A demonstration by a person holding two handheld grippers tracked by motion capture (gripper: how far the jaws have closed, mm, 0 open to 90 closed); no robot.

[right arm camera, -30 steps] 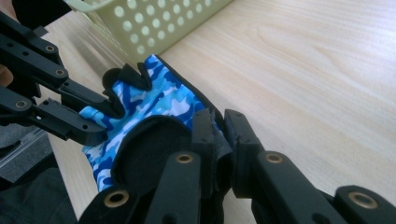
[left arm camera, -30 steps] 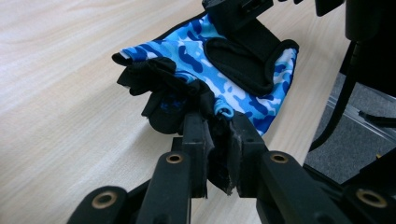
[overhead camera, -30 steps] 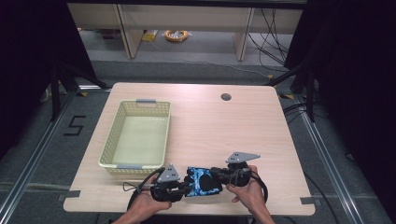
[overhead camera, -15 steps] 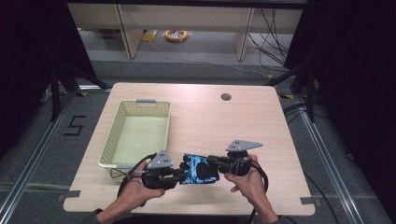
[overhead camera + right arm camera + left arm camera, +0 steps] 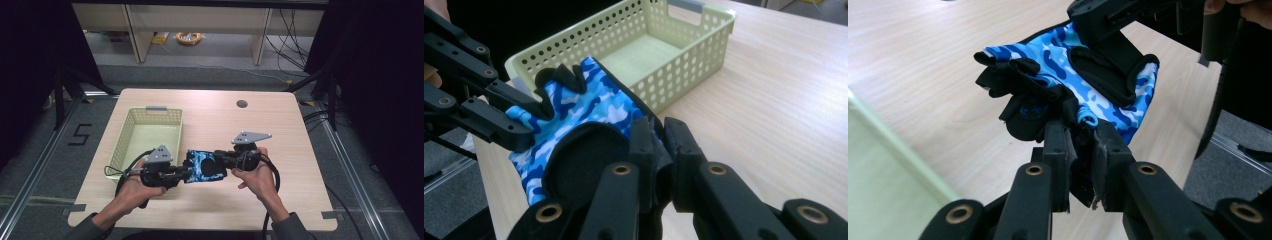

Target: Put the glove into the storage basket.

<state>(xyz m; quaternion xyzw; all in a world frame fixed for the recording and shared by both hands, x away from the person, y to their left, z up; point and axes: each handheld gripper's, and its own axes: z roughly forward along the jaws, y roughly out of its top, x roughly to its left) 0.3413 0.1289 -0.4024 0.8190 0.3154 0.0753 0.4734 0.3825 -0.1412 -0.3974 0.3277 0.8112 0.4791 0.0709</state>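
Table point(image 5: 280, 150): pale wood, dark surroundings.
Left gripper point(image 5: 186, 173): clamped on glove's finger end.
Right gripper point(image 5: 221, 159): clamped on glove's cuff edge.
Glove point(image 5: 204, 167): blue camouflage, held above table between both grippers.
Basket point(image 5: 131, 131): green, just left.

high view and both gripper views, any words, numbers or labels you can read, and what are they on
"5": marked in black on the floor left of the table, in the high view.
No print can be read on the glove, the basket, the left gripper or the right gripper.
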